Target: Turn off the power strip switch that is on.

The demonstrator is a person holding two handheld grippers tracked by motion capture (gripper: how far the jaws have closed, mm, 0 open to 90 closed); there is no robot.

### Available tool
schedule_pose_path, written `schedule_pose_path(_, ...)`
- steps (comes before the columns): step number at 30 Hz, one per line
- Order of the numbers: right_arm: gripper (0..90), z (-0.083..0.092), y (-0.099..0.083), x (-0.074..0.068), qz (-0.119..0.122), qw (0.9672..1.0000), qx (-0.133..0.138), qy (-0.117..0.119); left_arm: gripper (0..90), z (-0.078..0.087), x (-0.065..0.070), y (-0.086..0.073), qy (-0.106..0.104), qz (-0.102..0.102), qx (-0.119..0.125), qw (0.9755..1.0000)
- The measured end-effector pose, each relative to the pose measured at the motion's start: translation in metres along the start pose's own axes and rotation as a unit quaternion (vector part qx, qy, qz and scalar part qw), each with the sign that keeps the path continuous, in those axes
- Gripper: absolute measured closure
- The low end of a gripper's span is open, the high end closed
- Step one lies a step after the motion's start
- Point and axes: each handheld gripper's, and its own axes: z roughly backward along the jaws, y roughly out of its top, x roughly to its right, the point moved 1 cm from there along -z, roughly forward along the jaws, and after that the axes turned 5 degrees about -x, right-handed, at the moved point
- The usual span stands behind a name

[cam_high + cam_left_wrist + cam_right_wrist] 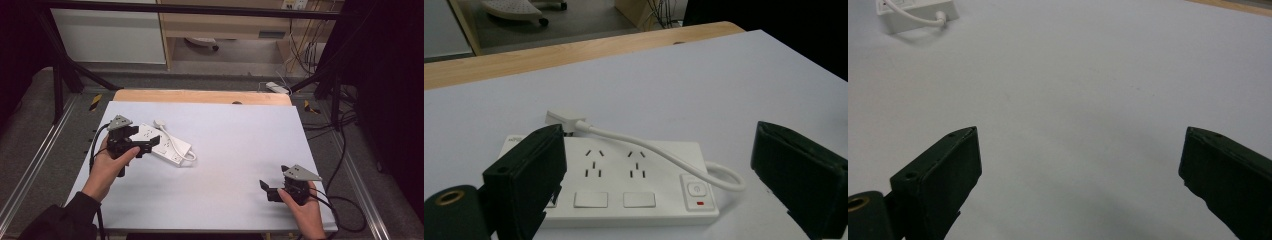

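A white-topped table [225, 165] carries a white power strip [162, 144] at its left side, lying at a slant, its short white cord [659, 152] looped over the top to a flat plug [564, 119] by the far edge. The left tool [141, 142] hangs just at the strip's near end, jaws spread wide with the strip between and beyond them, gripping nothing. The right tool [266, 190] sits well apart at the table's near right, jaws likewise released over bare surface.
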Motion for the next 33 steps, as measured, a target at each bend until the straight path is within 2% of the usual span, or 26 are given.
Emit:
schedule_pose_path(12, 4.0, 0.001, 0.000, 0.000, -0.001, 1.0000, 0.000, -0.004, 7.9, -0.012, 0.000, 0.003, 0.010, -0.012, -0.010, 0.9998)
schedule_pose_path(26, 4.0, 0.000, 0.000, 0.000, 0.000, 1.0000, -0.005, -0.003, 9.5, -0.024, -0.011, 0.005, 0.024, 0.003, -0.013, 0.9996)
schedule_pose_path(33, 4.0, -0.001, -0.001, 0.000, 0.001, 1.0000, -0.007, -0.002, 11.2, -0.028, -0.015, 0.004, 0.031, 0.001, -0.020, 0.9993)
